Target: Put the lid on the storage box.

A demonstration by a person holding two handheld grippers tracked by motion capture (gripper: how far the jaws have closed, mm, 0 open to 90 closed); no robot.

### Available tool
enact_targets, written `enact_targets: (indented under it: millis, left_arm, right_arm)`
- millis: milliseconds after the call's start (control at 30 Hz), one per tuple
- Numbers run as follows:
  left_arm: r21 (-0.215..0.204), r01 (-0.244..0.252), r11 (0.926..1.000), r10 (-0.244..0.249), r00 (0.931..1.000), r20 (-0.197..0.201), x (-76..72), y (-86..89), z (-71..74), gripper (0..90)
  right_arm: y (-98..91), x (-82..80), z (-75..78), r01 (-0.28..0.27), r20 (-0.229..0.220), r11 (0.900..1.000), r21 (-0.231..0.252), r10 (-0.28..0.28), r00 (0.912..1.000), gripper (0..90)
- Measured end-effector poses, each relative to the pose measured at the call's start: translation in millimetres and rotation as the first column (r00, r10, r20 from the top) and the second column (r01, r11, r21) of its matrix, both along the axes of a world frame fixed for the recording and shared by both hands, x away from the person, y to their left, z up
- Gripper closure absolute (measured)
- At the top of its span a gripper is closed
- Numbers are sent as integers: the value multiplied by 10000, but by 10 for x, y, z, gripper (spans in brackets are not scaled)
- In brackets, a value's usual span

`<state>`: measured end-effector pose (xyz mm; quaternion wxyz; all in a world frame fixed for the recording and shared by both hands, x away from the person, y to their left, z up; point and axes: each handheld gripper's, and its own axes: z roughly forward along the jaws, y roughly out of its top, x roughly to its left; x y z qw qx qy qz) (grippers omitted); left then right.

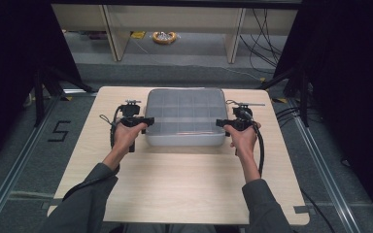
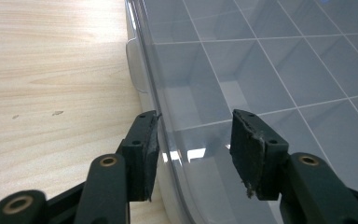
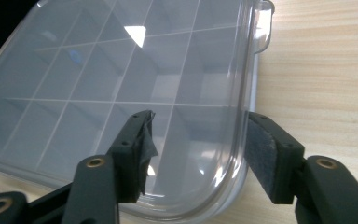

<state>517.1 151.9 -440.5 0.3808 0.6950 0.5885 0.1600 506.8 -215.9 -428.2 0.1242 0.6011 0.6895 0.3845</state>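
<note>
I have the left gripper (image 1: 144, 121) and right gripper (image 1: 219, 123) at either side of the compartment box (image 1: 185, 116) mid-table — jaws wide, each straddling a near corner of its closed lid. Nothing gripped yet — I judge the work barely begun.

high: overhead, forward-down | gripper views: close, along jaws | shared: box (image 1: 185, 116)
</note>
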Motion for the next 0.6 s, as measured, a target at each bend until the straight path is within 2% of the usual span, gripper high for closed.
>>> enact_targets:
  millis: [67, 133, 167, 200, 300, 333, 400, 467, 500, 533, 600]
  left_arm:
    - [26, 10, 10000, -9, 10000, -38, 1, -1, 4, 511]
    - [167, 194, 9997, -192, 9997, -127, 0, 20, 9, 511]
    - [167, 194, 9997, -192, 9997, -127, 0, 20, 9, 511]
    - [166, 163, 9997, -161, 9998, -102, 1, 18, 5, 512]
    - [40, 76, 10000, -75, 9999, -120, 7, 13, -2, 519]
    - [34, 66, 10000, -66, 9999, -103, 11, 10, -3, 518]
    - [127, 147, 9998, -145, 9998, -160, 8, 17, 2, 518]
    - [45, 97, 9999, -96, 9999, -124, 7, 13, -2, 518]
    - [-12, 58, 10000, -58, 9999, -109, 8, 13, -4, 518]
    - [-50, 26, 10000, -26, 10000, -93, 8, 12, -7, 519]
    - [-53, 15, 10000, -15, 10000, -89, 8, 10, -5, 518]
  right_arm:
    - [8, -25, 18, 289, -501, 9990, 351, -271, 9984, 465]
    - [-4, -45, 29, 322, -735, 9961, 827, -261, 9970, 468]
    - [-4, -45, 29, 322, -735, 9961, 827, -261, 9970, 468]
    - [-33, -42, 25, 384, -718, 9930, 1118, -305, 9970, 463]
    - [-128, -36, 23, 274, -240, 9926, 1181, -248, 9994, 483]
    - [-180, -44, 23, 41, -211, 9881, 1535, -9, 9998, 491]
    - [-188, -60, 15, 129, -396, 9841, 1771, -60, 9992, 499]
    - [-196, -59, 6, 146, -285, 9863, 1645, -100, 9995, 499]
    - [-160, -87, 34, 502, -764, 9822, 1811, -369, 9964, 499]
    - [-159, -92, 33, 529, -720, 9845, 1672, -413, 9965, 499]
    - [-189, -96, 21, 120, -381, 9928, 1188, -75, 9992, 499]
